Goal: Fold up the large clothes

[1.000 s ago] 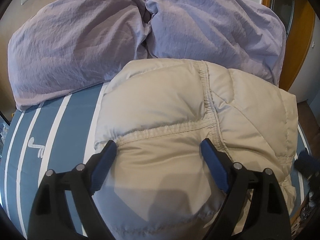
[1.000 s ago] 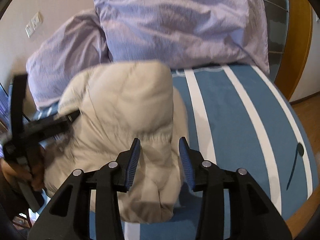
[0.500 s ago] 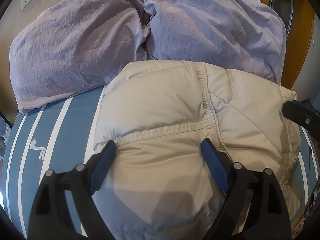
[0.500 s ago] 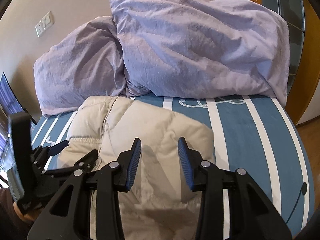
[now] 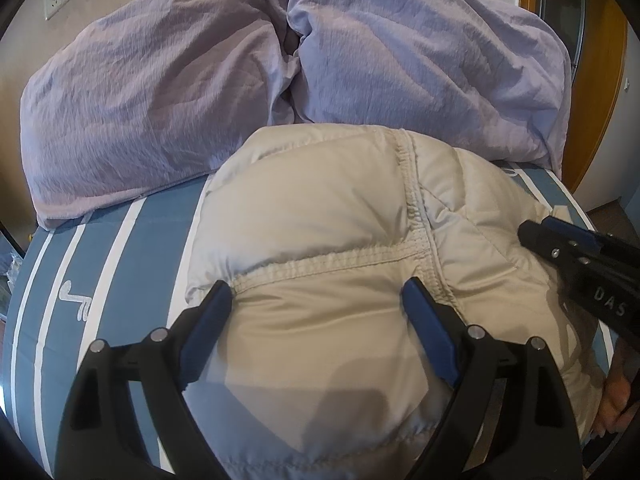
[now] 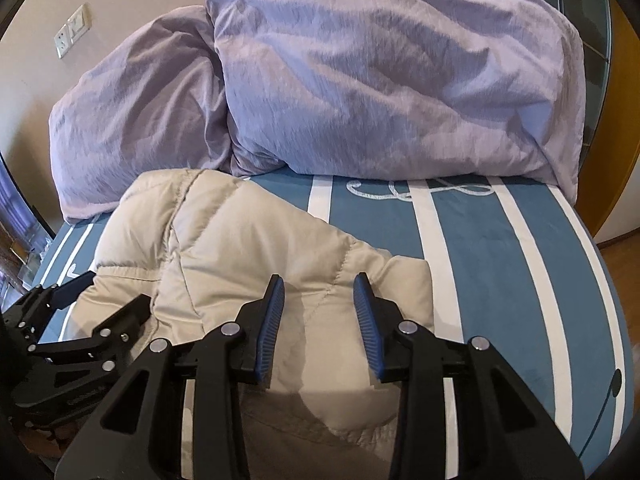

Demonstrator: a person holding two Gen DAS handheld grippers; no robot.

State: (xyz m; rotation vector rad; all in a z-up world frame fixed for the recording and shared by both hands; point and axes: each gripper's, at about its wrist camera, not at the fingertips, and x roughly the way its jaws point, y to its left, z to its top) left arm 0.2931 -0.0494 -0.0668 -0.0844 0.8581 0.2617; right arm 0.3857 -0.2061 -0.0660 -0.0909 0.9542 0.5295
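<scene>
A beige puffer jacket lies folded on a bed with a blue-and-white striped sheet, just in front of two lilac pillows. The left hand-held gripper hovers over it, spread wide. The right hand-held gripper, its side lettered "DAS", is narrowing above the jacket, gripping nothing.

Two rumpled lilac pillows are leaning side by side at the head of the blue-and-white striped bed. A wall socket plate is sitting above the left pillow, while wooden trim is running right of the bed.
</scene>
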